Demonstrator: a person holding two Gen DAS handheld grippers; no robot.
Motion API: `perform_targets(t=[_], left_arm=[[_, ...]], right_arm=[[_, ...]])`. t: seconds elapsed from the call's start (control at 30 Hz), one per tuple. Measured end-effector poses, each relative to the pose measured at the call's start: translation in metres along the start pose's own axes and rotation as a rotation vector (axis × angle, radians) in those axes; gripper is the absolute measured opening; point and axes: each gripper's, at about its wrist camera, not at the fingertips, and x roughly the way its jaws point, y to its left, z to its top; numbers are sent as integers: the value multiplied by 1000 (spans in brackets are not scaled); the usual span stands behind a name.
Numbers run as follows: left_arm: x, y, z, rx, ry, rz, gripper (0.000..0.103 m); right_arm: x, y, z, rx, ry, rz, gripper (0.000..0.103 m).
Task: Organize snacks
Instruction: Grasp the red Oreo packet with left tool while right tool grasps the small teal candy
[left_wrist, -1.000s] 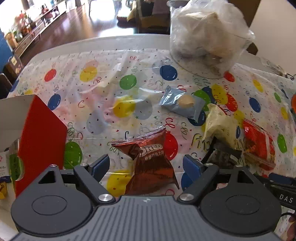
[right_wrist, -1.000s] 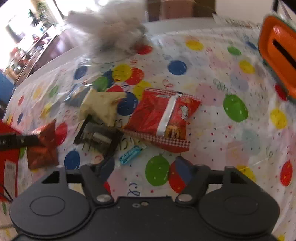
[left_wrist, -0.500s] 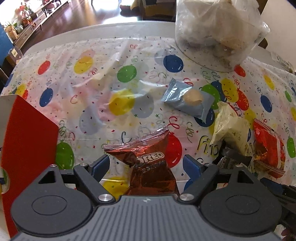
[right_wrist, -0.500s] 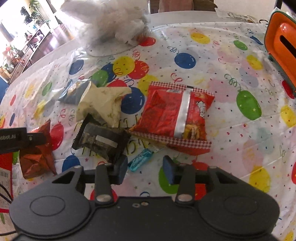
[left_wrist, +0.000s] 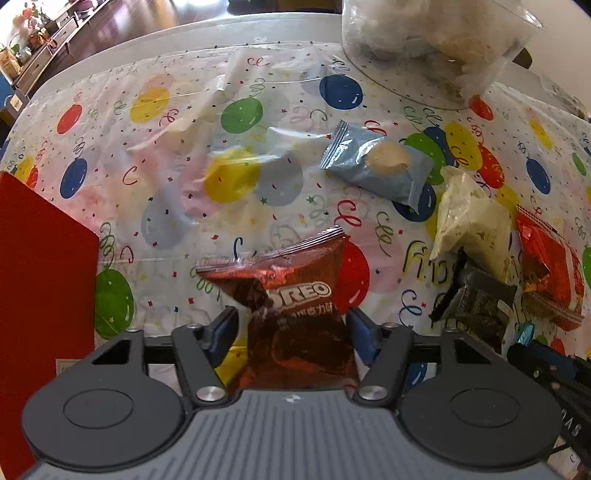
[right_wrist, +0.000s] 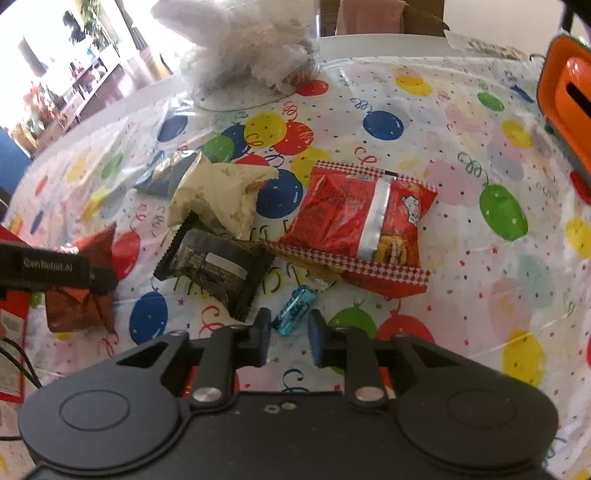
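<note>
My left gripper (left_wrist: 293, 328) is shut on a brown-red Oreo packet (left_wrist: 291, 295) just above the balloon tablecloth; the packet also shows in the right wrist view (right_wrist: 83, 295). My right gripper (right_wrist: 288, 332) is narrowly open around a small blue candy (right_wrist: 293, 310) lying between its fingers. Nearby lie a black packet (right_wrist: 214, 266), a cream packet (right_wrist: 218, 195), a red snack bag (right_wrist: 354, 225) and a grey-blue cookie packet (left_wrist: 376, 166).
A red box (left_wrist: 40, 280) stands at the left edge of the left wrist view. A clear plastic bag of food (left_wrist: 432, 40) sits at the table's far side. An orange object (right_wrist: 569, 103) stands at the right edge.
My left gripper has closed onto the Oreo packet and moved forward. My right gripper has narrowed and moved down over the blue candy.
</note>
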Motion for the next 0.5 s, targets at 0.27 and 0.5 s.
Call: perform_targets(t=[0.27, 0.5], left_arm=[[-9, 5, -15, 19, -34, -30, 49], [-24, 17, -31, 5, -52, -63, 48]], right_arm=[[-5, -16, -6, 75, -33, 44, 11], [-21, -19, -16, 74, -66, 44, 9]])
